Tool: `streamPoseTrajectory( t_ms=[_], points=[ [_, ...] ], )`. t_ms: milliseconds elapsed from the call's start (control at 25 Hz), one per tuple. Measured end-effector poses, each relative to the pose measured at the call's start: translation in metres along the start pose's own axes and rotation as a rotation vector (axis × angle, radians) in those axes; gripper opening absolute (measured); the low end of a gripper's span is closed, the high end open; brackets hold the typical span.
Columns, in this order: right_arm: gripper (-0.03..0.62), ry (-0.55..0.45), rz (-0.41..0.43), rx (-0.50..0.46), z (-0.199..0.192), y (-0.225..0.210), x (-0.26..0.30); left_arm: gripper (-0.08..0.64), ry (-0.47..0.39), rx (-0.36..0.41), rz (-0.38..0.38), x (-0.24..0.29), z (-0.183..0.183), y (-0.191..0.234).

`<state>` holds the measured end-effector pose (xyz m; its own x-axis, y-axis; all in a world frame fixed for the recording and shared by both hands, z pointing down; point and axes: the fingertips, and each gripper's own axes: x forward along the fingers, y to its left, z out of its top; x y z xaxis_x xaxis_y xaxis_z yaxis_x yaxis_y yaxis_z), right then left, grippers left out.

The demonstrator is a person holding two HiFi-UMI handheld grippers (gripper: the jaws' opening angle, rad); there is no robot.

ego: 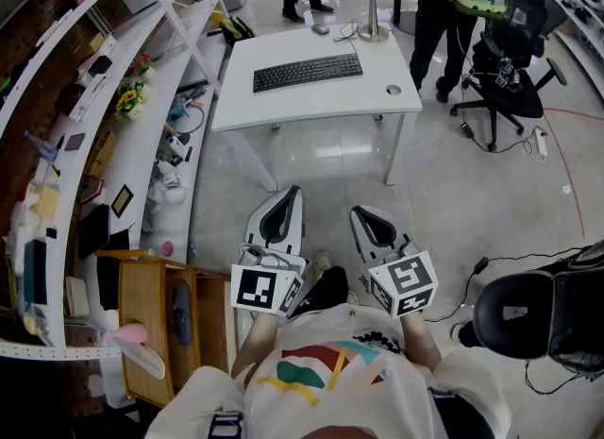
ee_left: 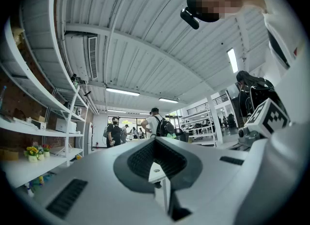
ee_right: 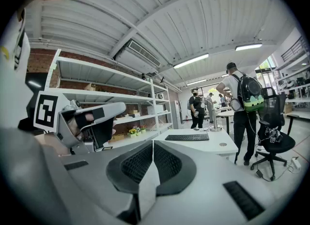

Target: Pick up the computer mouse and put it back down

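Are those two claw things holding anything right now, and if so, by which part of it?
Nothing is held. The left gripper and the right gripper both have their jaws closed together with nothing between them, away from the white table.

A white rectangular desk (ego: 311, 102) stands on a glossy pale grey floor (ego: 472, 201). White curved shelving (ego: 142, 135) runs along a red-brown brick wall (ee_right: 41, 64). A black swivel chair (ego: 510, 88) stands just beside the desk. Long strip lights (ee_right: 191, 60) glow under the white ribbed ceiling (ee_right: 160, 21).
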<state>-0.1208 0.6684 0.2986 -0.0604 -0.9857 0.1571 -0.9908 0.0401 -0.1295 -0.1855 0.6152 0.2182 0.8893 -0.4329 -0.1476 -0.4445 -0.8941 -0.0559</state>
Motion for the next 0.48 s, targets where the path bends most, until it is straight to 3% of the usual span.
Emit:
streamPoseTrajectory(
  t_ms=[160,480],
  points=[
    [0.014,-0.017,0.036,0.030,0.004,0.003,0.010,0.044,-0.007,-0.045,0.020,0.004,-0.011,0.014],
    [0.014,-0.058,0.077,0.054,0.026,-0.018,0.044,0.043,-0.043,-0.031,0.024,0.043,-0.013,0.039]
  ],
)
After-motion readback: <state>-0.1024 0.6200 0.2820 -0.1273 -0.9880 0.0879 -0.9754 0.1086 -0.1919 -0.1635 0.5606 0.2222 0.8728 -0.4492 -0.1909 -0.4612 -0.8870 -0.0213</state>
